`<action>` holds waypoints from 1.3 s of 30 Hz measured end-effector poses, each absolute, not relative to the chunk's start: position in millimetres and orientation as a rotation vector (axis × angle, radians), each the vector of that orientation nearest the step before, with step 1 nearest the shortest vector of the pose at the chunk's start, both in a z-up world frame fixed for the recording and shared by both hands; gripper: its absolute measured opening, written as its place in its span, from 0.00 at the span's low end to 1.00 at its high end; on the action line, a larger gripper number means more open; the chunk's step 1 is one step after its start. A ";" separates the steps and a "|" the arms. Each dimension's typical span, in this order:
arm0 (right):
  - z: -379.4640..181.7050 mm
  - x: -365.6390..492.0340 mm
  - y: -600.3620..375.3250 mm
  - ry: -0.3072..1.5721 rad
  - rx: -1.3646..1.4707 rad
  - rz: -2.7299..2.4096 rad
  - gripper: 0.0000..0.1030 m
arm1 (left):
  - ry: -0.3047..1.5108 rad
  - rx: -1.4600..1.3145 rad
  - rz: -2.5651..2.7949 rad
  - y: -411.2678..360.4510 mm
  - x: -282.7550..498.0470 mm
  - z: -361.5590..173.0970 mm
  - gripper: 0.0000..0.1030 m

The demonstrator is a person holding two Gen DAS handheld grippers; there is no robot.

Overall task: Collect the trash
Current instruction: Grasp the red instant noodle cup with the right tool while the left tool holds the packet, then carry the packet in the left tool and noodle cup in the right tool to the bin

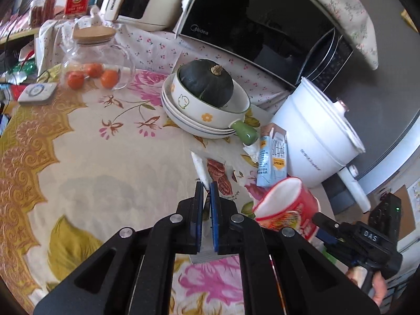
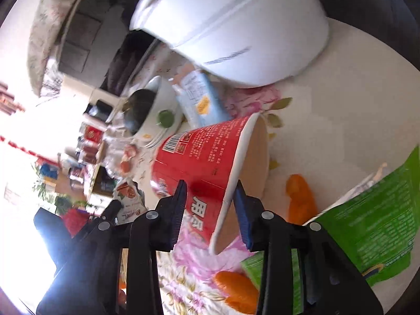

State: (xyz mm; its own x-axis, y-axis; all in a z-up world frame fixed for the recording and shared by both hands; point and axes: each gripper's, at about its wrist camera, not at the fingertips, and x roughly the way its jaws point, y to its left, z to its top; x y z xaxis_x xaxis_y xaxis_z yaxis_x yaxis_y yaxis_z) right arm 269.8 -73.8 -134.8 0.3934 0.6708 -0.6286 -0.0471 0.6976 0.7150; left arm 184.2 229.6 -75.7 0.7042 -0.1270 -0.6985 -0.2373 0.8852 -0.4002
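Observation:
My left gripper [image 1: 206, 185] is shut on a clear snack wrapper [image 1: 220, 178] printed with pecans, which sticks out ahead of the pads above the flowered tablecloth [image 1: 105, 157]. To its right a red instant-noodle cup [image 1: 286, 204] stands tilted, its mouth showing. In the right wrist view my right gripper [image 2: 210, 191] straddles the rim of that cup [image 2: 204, 155]. One pad is outside the red wall, the other is inside the mouth, and the jaws stand apart. A blue drink carton [image 1: 273, 155] and a crumpled tissue [image 1: 252, 149] lie just beyond the cup.
A white electric pot [image 1: 315, 136] stands right of the carton. Stacked bowls holding a dark squash [image 1: 204, 84] sit mid-table, with a microwave [image 1: 249, 26] behind and a glass jar of oranges [image 1: 94, 63] at the left. A green snack bag [image 2: 372, 223] and orange peels [image 2: 299, 199] lie near the cup.

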 end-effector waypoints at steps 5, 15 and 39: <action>-146.2 268.9 -60.8 1.113 0.687 0.530 0.62 | 0.795 -0.644 0.045 236.9 155.8 -72.8 0.05; -106.4 251.2 -25.3 0.963 0.498 0.578 0.02 | 0.720 -0.600 0.086 234.5 140.6 -58.4 0.05; -5.5 177.9 -58.9 0.640 0.158 0.431 0.02 | 0.539 -0.342 0.055 157.5 124.2 -2.0 0.05</action>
State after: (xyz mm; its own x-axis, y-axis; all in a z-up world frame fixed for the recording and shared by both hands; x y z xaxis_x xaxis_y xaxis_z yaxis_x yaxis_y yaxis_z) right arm 177.9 -58.9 -5.5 0.7173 0.4363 -0.5432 -0.3401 0.8998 0.2735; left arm 124.2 157.5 -2.0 0.8583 -0.0376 -0.5118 -0.1403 0.9421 -0.3046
